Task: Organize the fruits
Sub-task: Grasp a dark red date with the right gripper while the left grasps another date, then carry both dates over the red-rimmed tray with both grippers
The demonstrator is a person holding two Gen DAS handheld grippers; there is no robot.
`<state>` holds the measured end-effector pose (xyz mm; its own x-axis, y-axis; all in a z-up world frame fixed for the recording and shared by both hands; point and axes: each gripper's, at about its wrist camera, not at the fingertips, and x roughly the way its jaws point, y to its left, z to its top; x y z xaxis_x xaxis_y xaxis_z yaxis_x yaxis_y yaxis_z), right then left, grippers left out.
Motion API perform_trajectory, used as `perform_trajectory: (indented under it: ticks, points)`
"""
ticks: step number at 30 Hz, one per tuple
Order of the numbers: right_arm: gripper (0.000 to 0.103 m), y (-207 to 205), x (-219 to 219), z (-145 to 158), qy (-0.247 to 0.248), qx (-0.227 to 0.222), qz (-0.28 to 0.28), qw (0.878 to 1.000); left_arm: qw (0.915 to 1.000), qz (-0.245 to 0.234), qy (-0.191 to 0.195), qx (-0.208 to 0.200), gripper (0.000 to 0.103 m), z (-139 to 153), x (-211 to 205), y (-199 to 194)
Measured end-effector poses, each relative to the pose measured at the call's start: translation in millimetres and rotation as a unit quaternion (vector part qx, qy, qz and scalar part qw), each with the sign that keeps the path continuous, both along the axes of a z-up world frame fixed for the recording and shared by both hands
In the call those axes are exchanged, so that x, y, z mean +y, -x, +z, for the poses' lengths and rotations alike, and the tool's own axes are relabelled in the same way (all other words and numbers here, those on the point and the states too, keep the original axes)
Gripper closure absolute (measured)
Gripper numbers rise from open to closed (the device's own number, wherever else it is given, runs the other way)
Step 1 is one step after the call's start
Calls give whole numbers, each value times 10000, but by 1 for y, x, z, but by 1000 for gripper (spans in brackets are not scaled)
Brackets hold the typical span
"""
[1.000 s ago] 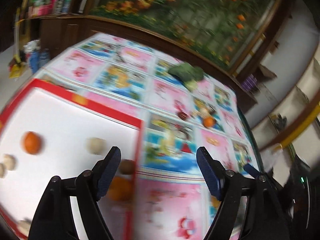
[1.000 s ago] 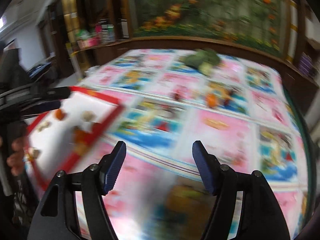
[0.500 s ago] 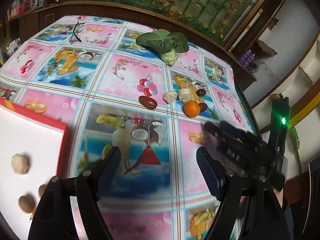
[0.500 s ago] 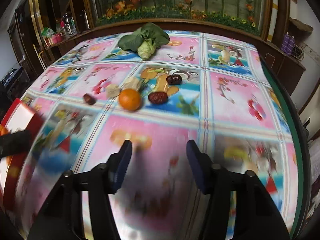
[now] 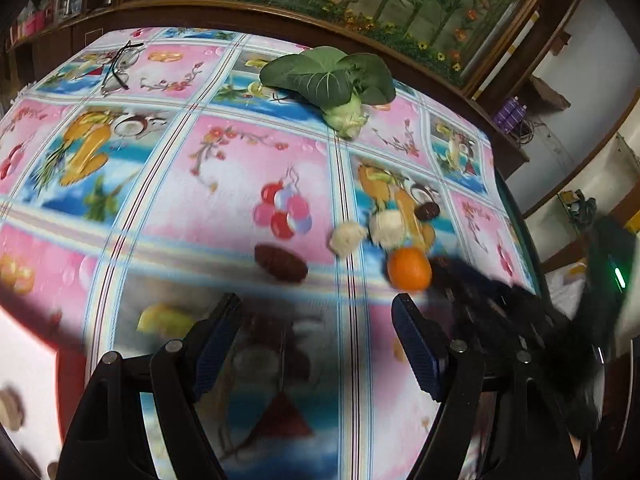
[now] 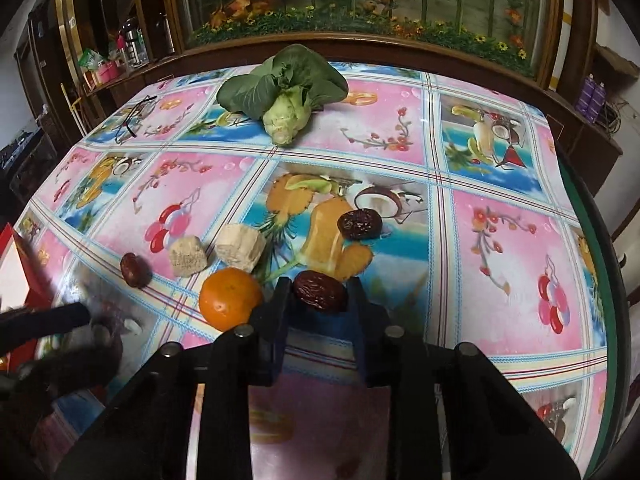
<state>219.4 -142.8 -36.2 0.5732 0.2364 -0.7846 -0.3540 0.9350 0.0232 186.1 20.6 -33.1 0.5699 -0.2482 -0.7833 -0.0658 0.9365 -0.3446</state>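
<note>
On the fruit-print tablecloth lies a group of pieces: a mandarin (image 6: 230,298), two beige chunks (image 6: 187,258) (image 6: 240,246), and dark red dates (image 6: 135,269) (image 6: 359,223). My right gripper (image 6: 319,294) is low over the cloth, its jaws closing, and its pads touch both sides of a third red date (image 6: 320,291) just right of the mandarin. My left gripper (image 5: 318,308) hangs open and empty over the cloth, a little short of a date (image 5: 280,268), with the mandarin (image 5: 409,269) ahead to its right. The right gripper shows there as a dark blur (image 5: 492,304).
A bok choy (image 6: 284,92) lies at the far side and a pair of glasses (image 6: 136,116) at the far left. The red-rimmed white tray (image 5: 28,364) with several pieces sits at the left. The table's dark green edge (image 6: 600,240) runs along the right.
Both grippers swept right from the tray across the cloth to the group of fruit. The right jaws narrowed from wide open to around a red date. The left jaws stayed open.
</note>
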Motion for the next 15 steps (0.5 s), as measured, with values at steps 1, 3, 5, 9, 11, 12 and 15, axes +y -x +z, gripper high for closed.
perform_trajectory:
  ticks: [1,3,5,9,11,12,15]
  points:
    - [74,2,-2,0,-25,-1,-28,10000,9999,47,-136,-43,27,1,-2,-3]
    - [74,9,-10,0,-145,23,-80,9999,9972,102,-743,-69,48,-1,-8,-9]
    - [74,16,-18,1,-242,35,-99,9997,9903,163,-1373,-110,61,-3,-13,-11]
    - [74,28,-30,2,-316,42,-92,9994,9809,52,-1935,-206,73,-4,-22,-11]
    - [74,31,-33,2,-339,42,-93,9994,9756,6,-2182,-238,74,-4,-28,-9]
    - [74,32,-34,2,-349,46,-95,9993,9753,18,-2197,-244,74,-4,-28,-8]
    - [74,39,-36,3,-361,34,-91,9993,9804,24,-1963,-144,74,-1,-24,-2]
